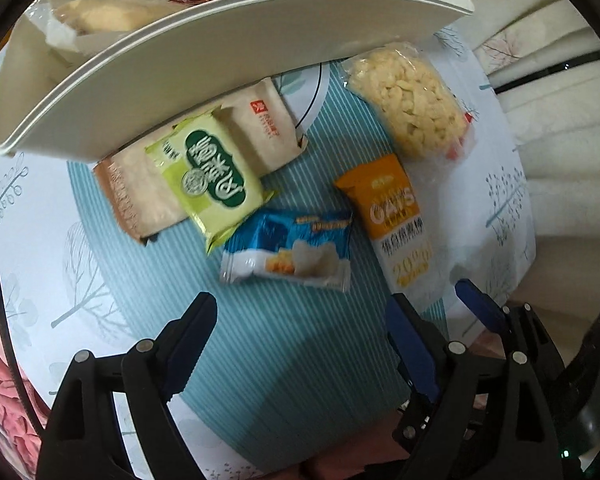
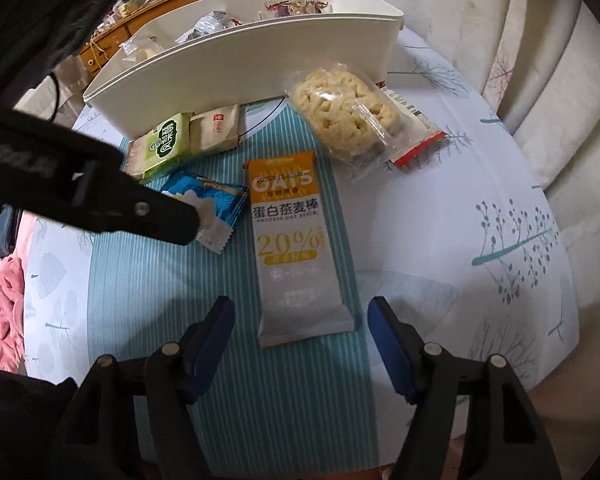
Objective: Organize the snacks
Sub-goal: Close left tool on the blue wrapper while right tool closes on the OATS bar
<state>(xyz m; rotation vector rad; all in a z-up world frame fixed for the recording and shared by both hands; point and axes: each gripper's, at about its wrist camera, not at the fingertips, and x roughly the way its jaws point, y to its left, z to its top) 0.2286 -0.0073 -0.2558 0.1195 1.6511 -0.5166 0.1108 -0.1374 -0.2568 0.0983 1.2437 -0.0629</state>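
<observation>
My left gripper (image 1: 300, 308) stands open just short of a blue snack packet (image 1: 288, 248), pointing steeply down at it. In the right wrist view one of its fingers (image 2: 172, 220) hangs over that blue packet (image 2: 216, 200). My right gripper (image 2: 300, 312) is open, and the near end of an orange and grey oats bar (image 2: 296, 240) lies between its fingertips with a gap on each side. The oats bar (image 1: 392, 208) lies to the right of the blue packet. Behind them stands a white bin (image 1: 220, 80) with several wrapped snacks inside.
Against the bin lie a green packet (image 1: 216, 184), a beige packet (image 1: 264, 128) and a brown-edged packet (image 1: 136, 192). A clear-wrapped puffed cake (image 2: 340, 116) lies at the back right. The table edge curves on the right by a curtain (image 2: 540, 40). Pink cloth (image 2: 4, 312) lies left.
</observation>
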